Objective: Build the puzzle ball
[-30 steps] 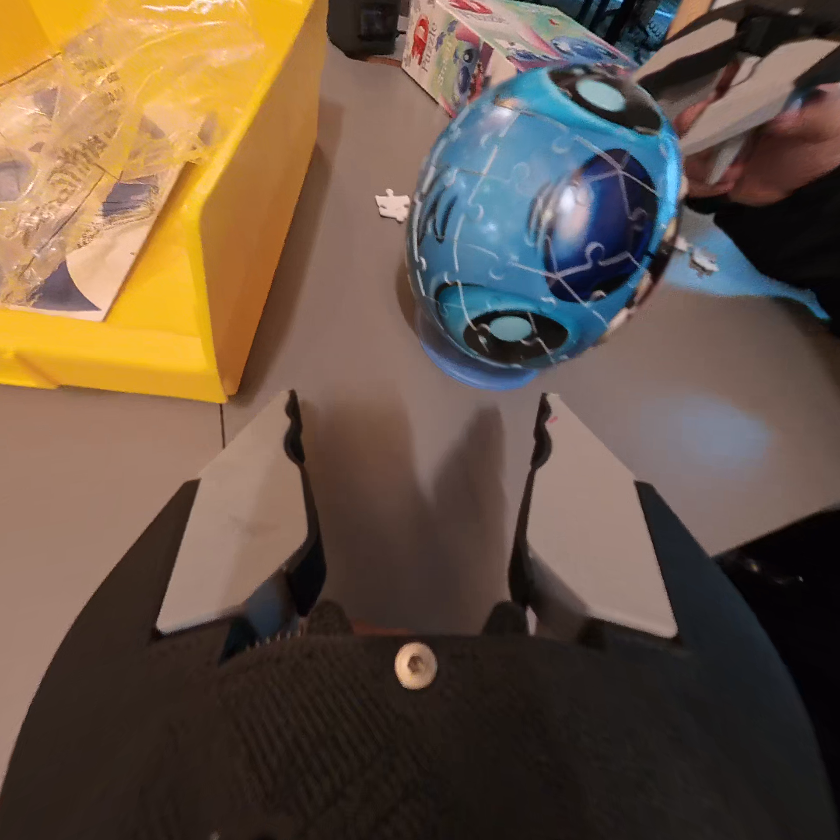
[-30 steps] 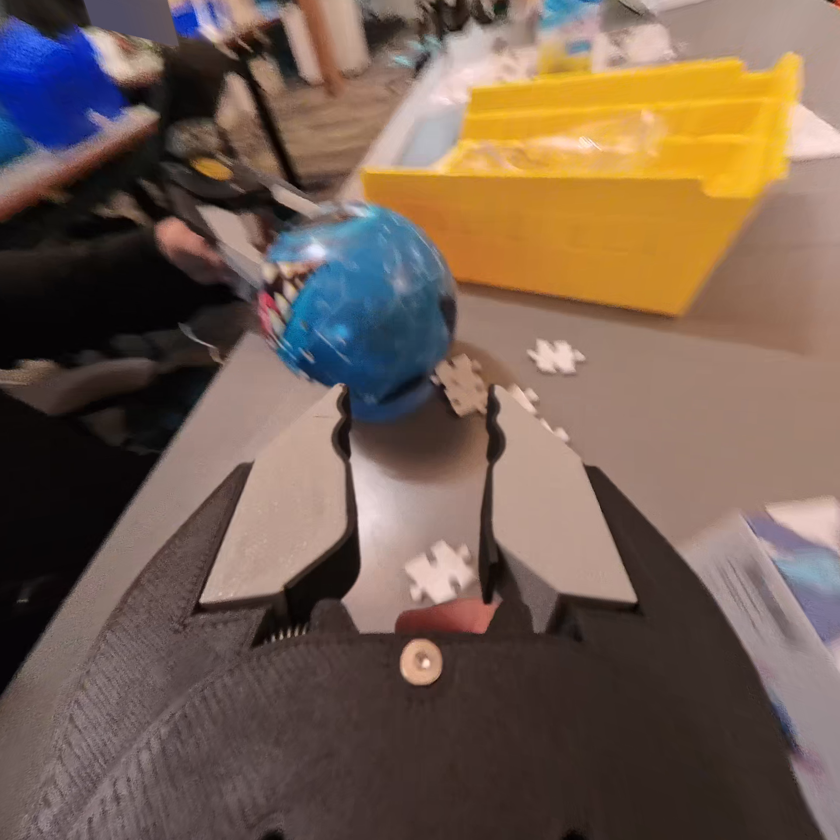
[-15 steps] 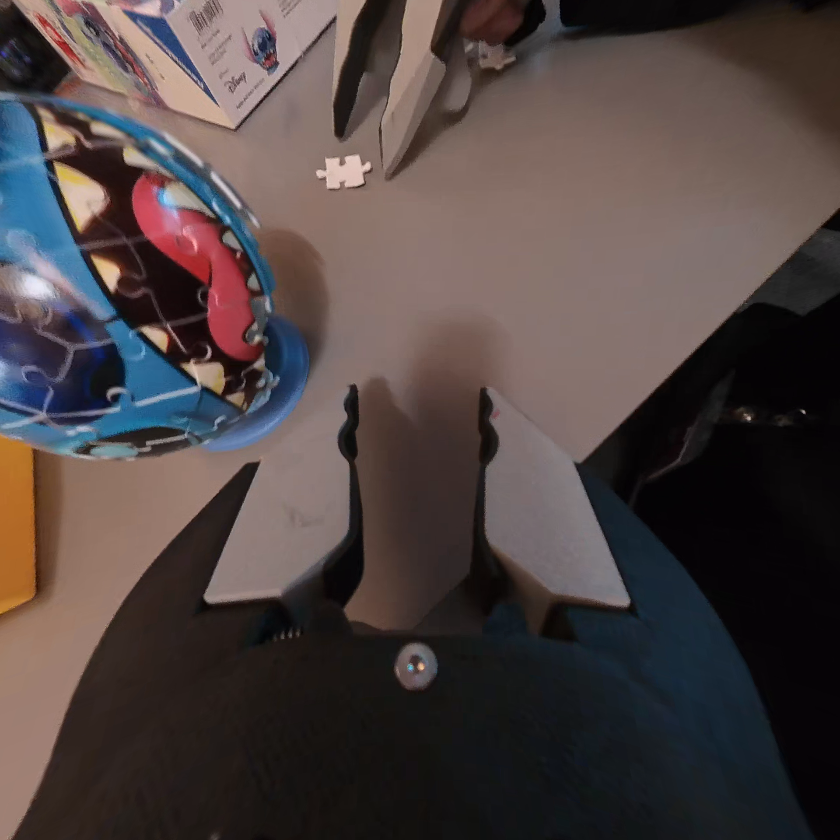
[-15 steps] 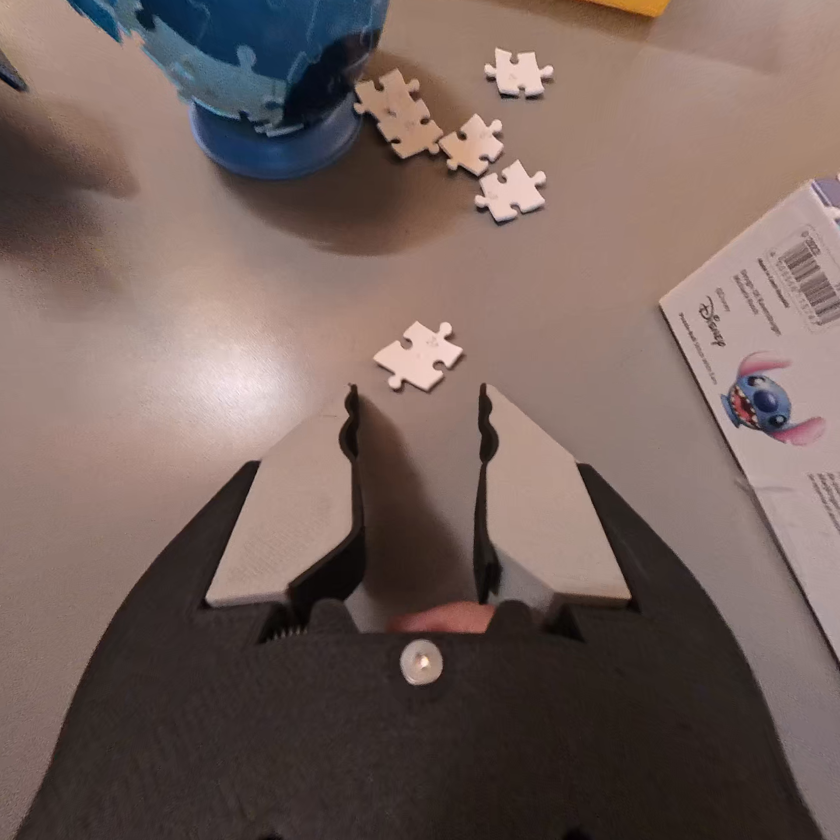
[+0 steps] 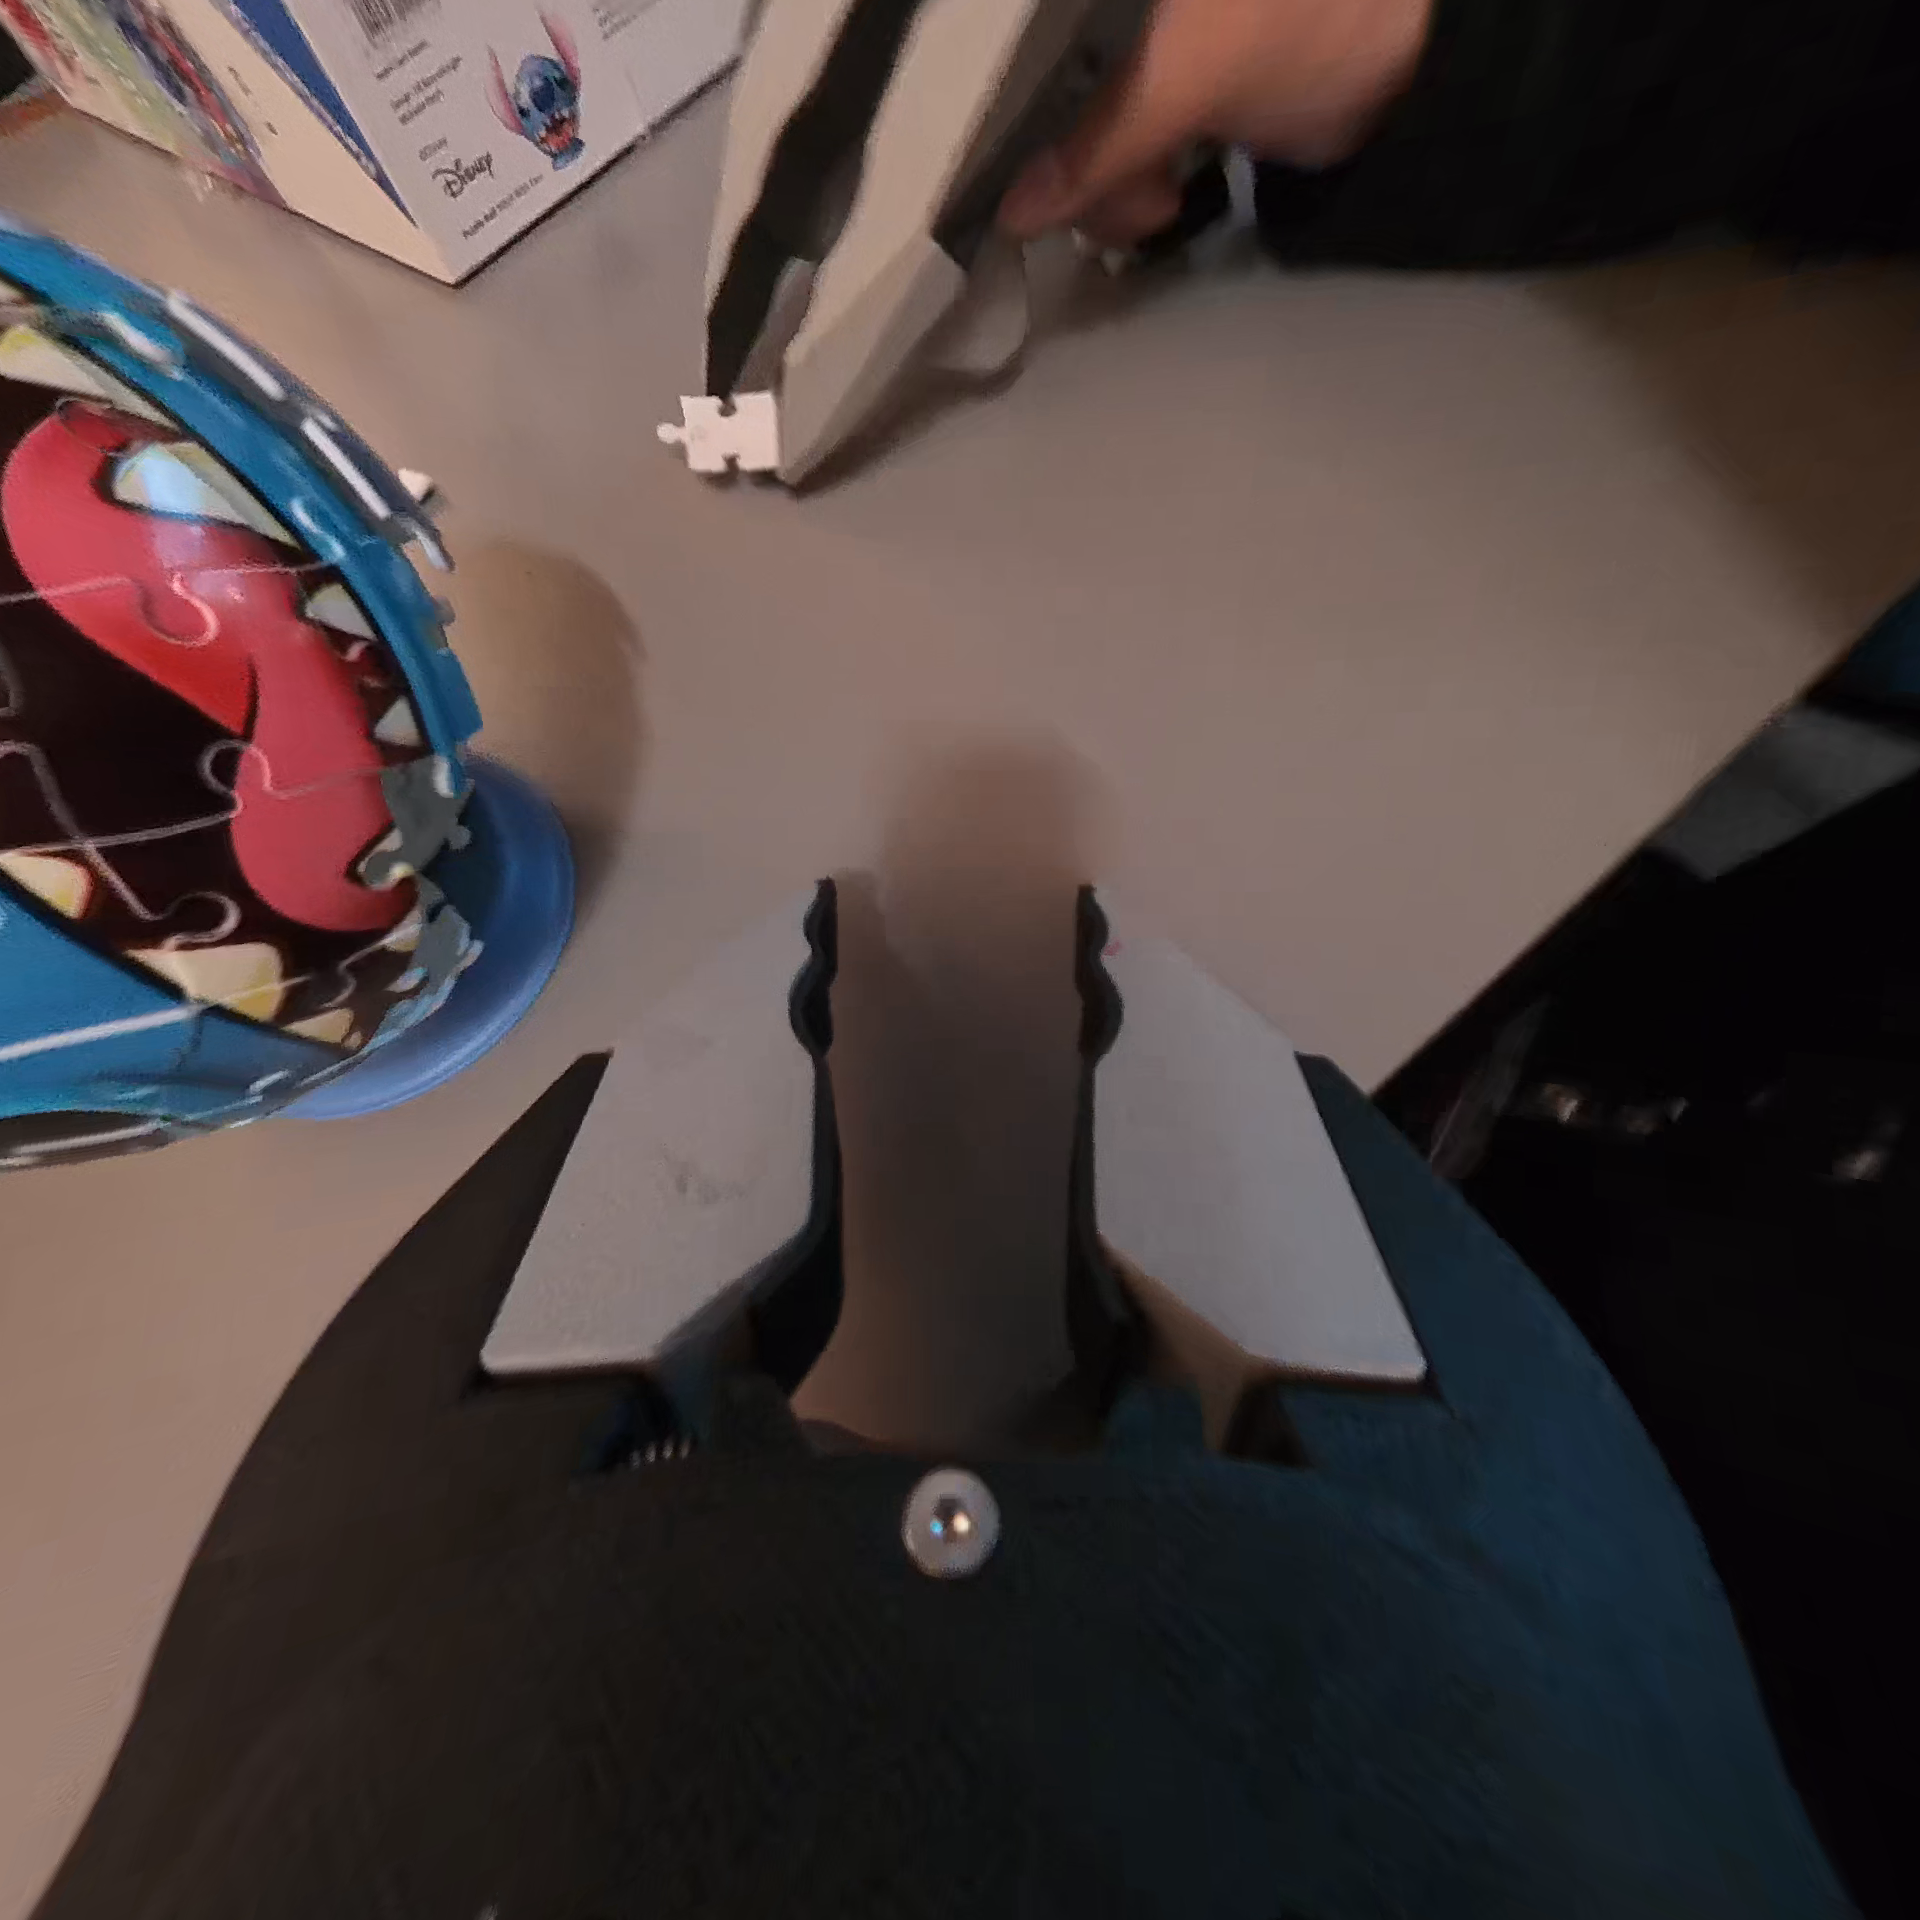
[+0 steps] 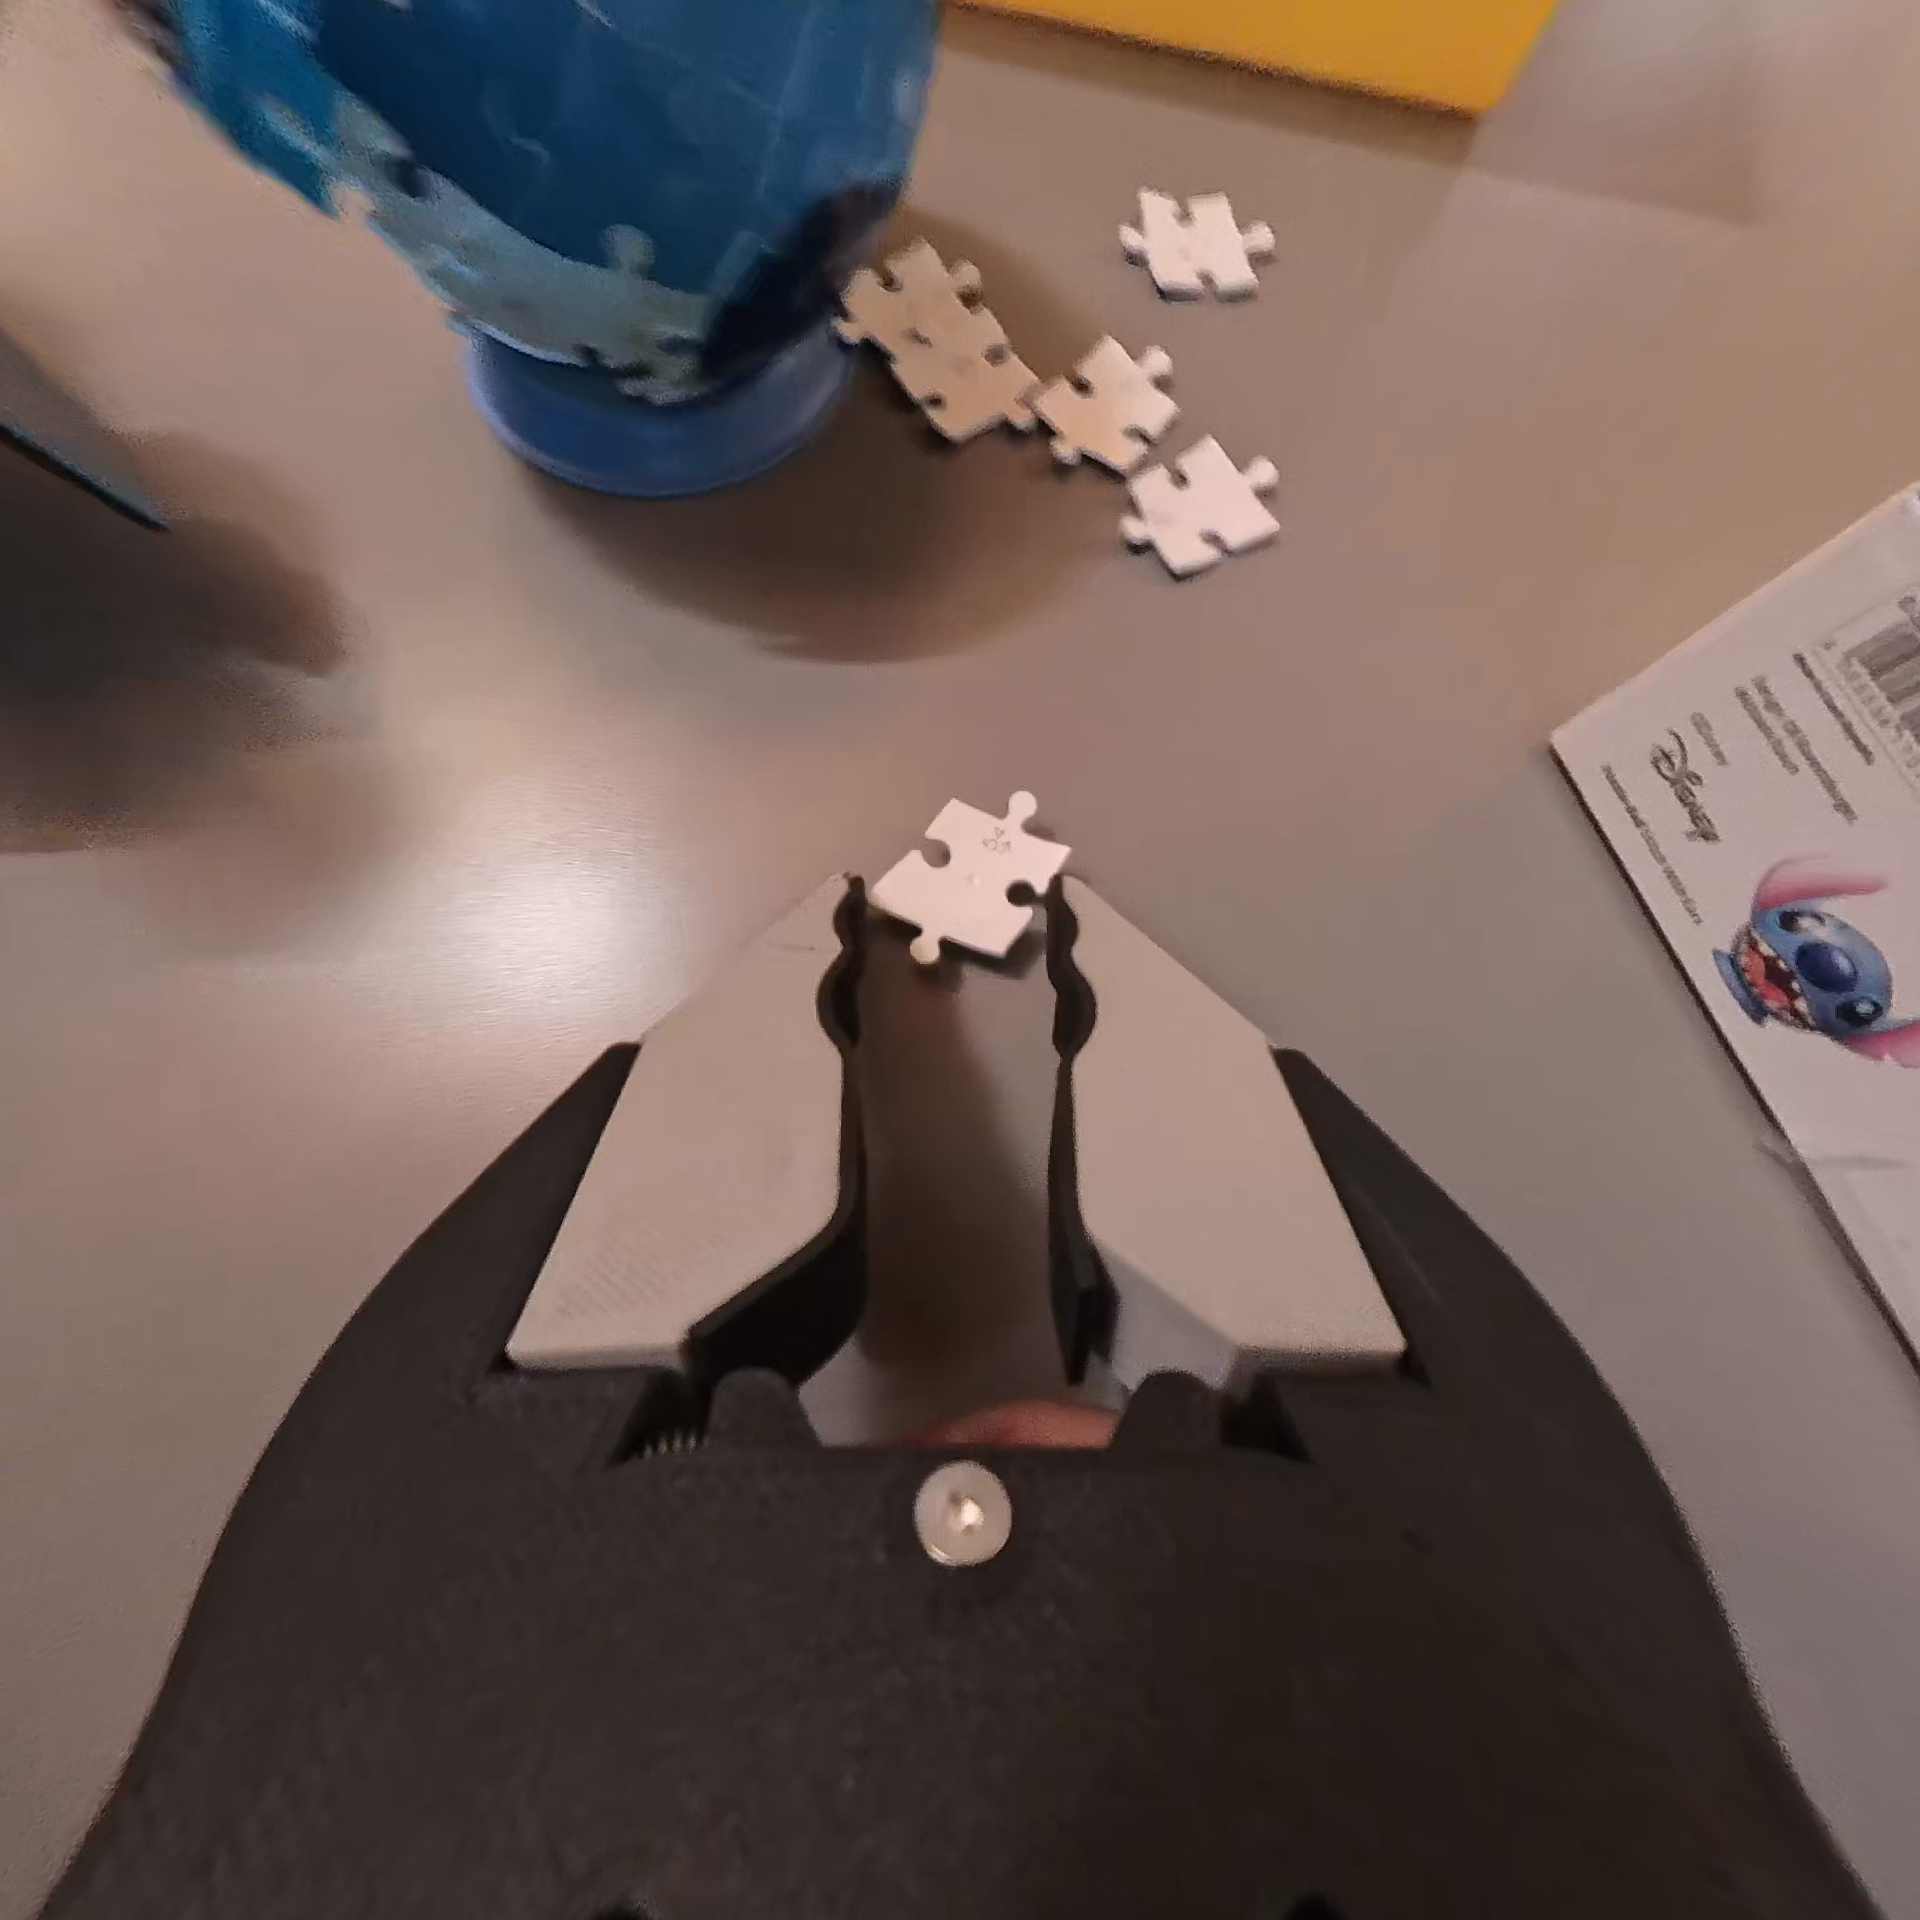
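The right gripper (image 6: 956,894) is down at the grey surface (image 6: 520,1039), its jaws narrowed around a single white, face-down puzzle piece (image 6: 971,883) — the piece sits between the two tips, one corner touching the right tip, but I cannot tell whether it is pinched yet or only bracketed. From the left wrist view the same piece (image 5: 727,431) shows at the tip of that gripper, low against the surface.

The half-built blue puzzle ball (image 6: 582,156) stands on its round blue plastic stand (image 6: 655,436), away to the left of the right gripper; its printed red tongue and pale teeth (image 5: 208,707) face the left gripper (image 5: 951,904), and a jagged open edge shows where pieces are missing. The left gripper hangs over bare surface just beside the stand, jaws moderately apart and holding nothing. A loose cluster of four more white pieces (image 6: 1101,400) lies just beside the stand, and a printed white cardboard box (image 6: 1766,831) sits to the right.

The step in hand looks like picking up the next piece. The thin piece lies flat, so the jaws need a firm bite on its edges before lifting — then it must be turned printed side out and carried to the ball's open edge, probably with the left gripper steadying the ball.
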A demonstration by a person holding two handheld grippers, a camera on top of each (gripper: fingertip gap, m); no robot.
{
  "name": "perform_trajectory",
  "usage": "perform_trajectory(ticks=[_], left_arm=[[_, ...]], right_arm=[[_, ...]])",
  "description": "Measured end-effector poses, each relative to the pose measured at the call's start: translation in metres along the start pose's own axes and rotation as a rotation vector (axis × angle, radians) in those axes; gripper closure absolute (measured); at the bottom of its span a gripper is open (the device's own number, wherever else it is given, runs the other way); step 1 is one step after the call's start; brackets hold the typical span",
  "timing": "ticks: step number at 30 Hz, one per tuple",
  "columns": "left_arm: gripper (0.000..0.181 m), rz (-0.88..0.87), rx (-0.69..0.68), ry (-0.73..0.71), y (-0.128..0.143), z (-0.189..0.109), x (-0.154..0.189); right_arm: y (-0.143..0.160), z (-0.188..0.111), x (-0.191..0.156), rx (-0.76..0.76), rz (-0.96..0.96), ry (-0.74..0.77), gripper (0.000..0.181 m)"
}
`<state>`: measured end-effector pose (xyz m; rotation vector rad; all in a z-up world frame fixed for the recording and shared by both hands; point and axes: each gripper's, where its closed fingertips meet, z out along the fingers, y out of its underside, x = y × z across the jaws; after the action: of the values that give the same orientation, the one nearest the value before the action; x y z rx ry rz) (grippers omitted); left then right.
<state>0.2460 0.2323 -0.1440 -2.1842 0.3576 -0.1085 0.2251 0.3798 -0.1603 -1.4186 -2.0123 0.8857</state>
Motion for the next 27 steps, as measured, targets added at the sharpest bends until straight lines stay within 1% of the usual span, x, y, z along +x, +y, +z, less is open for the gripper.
perform_trajectory(ticks=[1,3,4,8,10,12,14,17,19,22,24,26,27], left_arm=[[0.139,-0.073,0.021,-0.001,-0.005,0.005,0.000],[0.139,-0.172,0.057,0.025,-0.015,0.016,0.005],[0.140,-0.192,0.070,0.030,-0.018,0.020,0.006],[0.141,-0.220,0.159,0.034,-0.042,0.032,0.008],[0.144,-0.252,0.223,0.060,-0.057,0.032,0.010],[0.147,-0.309,0.275,0.134,-0.069,0.029,0.015],[0.148,-0.374,0.278,0.211,-0.073,0.031,0.020],[0.148,-0.450,0.302,0.292,-0.080,0.032,0.023],[0.152,-0.484,0.306,0.324,-0.083,0.033,0.023],[0.176,-0.485,0.297,0.341,-0.084,0.037,0.027],[0.177,-0.485,0.282,0.348,-0.083,0.039,0.029],[0.180,-0.450,0.233,0.337,-0.078,0.042,0.028],[0.181,-0.422,0.213,0.332,-0.076,0.041,0.026]], right_arm=[[-0.005,-0.004,-0.007,0.035,-0.012,-0.022,0.150],[-0.016,-0.016,-0.024,0.109,-0.030,-0.057,0.150],[-0.021,-0.022,-0.031,0.146,-0.031,-0.065,0.150],[-0.041,-0.046,-0.076,0.310,-0.025,-0.159,0.150],[-0.043,-0.054,-0.091,0.340,-0.051,-0.175,0.150],[-0.036,-0.056,-0.092,0.326,-0.107,-0.121,0.150],[-0.030,-0.057,-0.091,0.318,-0.133,-0.077,0.150],[-0.024,-0.059,-0.097,0.309,-0.142,-0.084,0.150],[-0.022,-0.061,-0.099,0.313,-0.180,-0.068,0.150],[-0.024,-0.067,-0.100,0.336,-0.235,-0.021,0.150],[-0.021,-0.068,-0.101,0.325,-0.254,0.000,0.150],[-0.016,-0.068,-0.102,0.310,-0.276,-0.006,0.150],[-0.016,-0.071,-0.100,0.312,-0.292,-0.007,0.154]])
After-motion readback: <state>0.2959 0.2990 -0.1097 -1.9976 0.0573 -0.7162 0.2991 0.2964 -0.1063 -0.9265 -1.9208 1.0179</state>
